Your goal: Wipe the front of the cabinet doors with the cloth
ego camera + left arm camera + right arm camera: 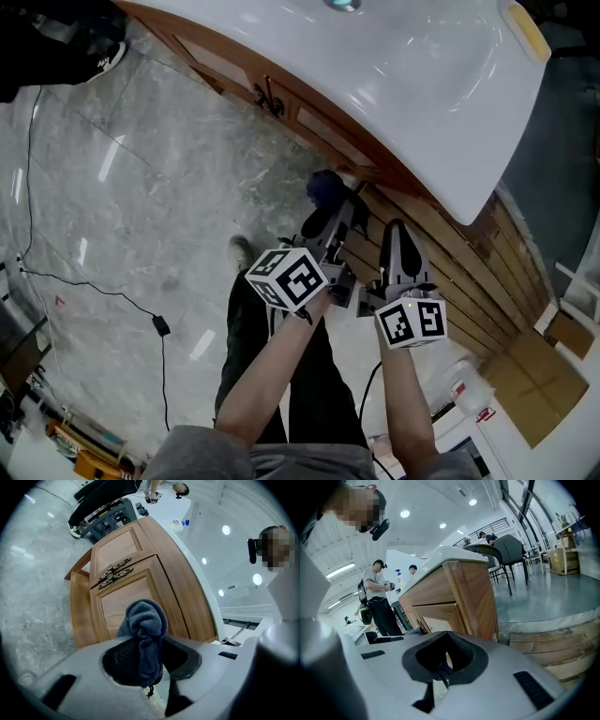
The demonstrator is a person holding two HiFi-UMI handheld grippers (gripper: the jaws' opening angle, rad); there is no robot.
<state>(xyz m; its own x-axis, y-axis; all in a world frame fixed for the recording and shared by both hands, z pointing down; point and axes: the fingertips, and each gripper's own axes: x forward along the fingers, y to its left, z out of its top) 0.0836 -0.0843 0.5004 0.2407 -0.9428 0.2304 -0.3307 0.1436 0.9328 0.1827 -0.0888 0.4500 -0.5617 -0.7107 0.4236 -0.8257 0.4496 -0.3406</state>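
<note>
**Cloth pinched in the left claw, right one empty**

The blue cloth is clamped between the jaws of the left gripper; the jaws are closed down tight on it, and a bunched wad is left sticking out past the tips. In the left gripper view the wad is seen right in front of the lower cabinet door, just below the metal handles; whether the wood is actually touched can't be told. From the head view the cloth is held low by the cabinet, under the white countertop. The right gripper is held just beside the left one; its jaws are pressed together with nothing between them, pointed at the cabinet's corner.
</note>
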